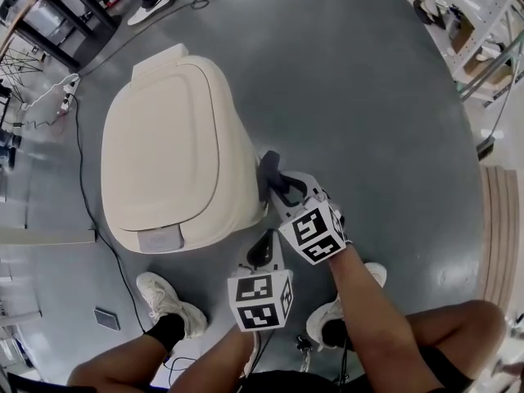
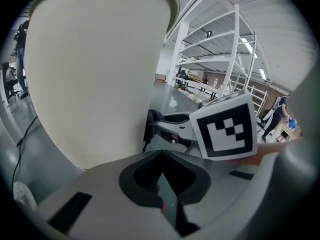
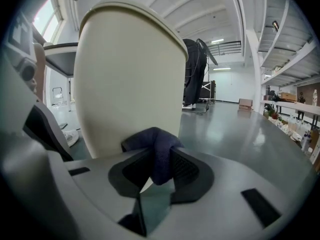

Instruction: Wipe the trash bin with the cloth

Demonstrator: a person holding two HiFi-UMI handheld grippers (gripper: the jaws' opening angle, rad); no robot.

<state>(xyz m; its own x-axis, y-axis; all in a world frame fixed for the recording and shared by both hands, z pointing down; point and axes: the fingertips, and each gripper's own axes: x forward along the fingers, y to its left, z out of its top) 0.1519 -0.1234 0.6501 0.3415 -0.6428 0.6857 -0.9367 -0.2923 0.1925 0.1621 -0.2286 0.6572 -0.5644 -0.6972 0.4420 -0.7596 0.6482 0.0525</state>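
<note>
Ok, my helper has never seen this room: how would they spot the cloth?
Find the big cream bin on the grey floor. At its side, the right tool pinches the cloth close to the bin wall. It is the only dark blue, crumpled thing there.

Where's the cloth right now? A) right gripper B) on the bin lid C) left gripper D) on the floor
A: the right gripper view shows the dark cloth pinched between the jaws of the right gripper, right by the side of the trash bin.
</note>
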